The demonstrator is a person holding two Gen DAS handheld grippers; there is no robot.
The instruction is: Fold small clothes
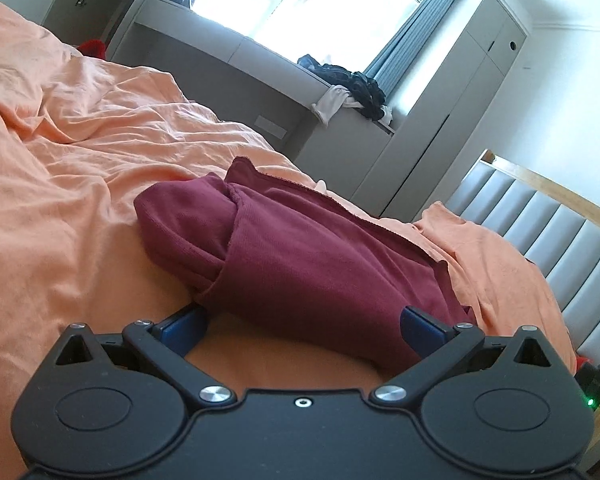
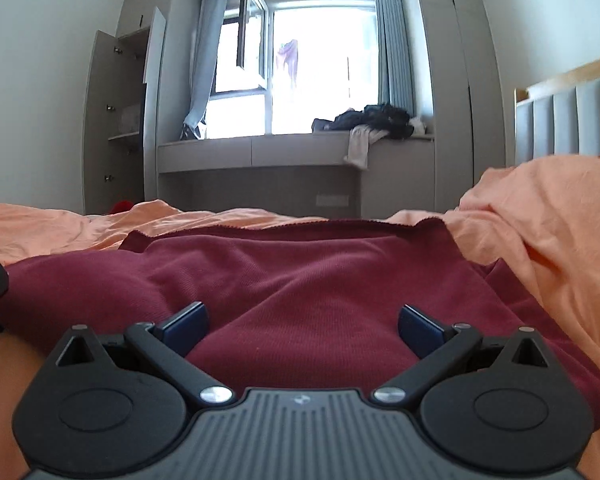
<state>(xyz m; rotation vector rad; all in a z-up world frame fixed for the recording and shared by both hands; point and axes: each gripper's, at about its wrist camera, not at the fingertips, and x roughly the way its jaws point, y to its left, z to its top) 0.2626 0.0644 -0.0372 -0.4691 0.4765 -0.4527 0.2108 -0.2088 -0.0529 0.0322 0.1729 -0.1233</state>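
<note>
A dark red garment (image 1: 292, 256) lies partly folded on the orange bed sheet (image 1: 60, 184), with a rolled sleeve or flap at its left. My left gripper (image 1: 302, 328) is open, low at the garment's near edge, with the cloth between and over its blue fingertips (image 1: 418, 326). In the right wrist view the same garment (image 2: 300, 276) spreads flat in front. My right gripper (image 2: 302, 324) is open and rests on or just above the cloth, its blue fingertips (image 2: 186, 324) wide apart and holding nothing.
A grey padded headboard (image 1: 548, 240) stands to the right. A window bench (image 2: 260, 152) with a pile of dark clothes (image 2: 376, 120) runs behind the bed. An open wardrobe (image 2: 116, 120) stands at the far left. The sheet bunches up at the right (image 2: 540, 216).
</note>
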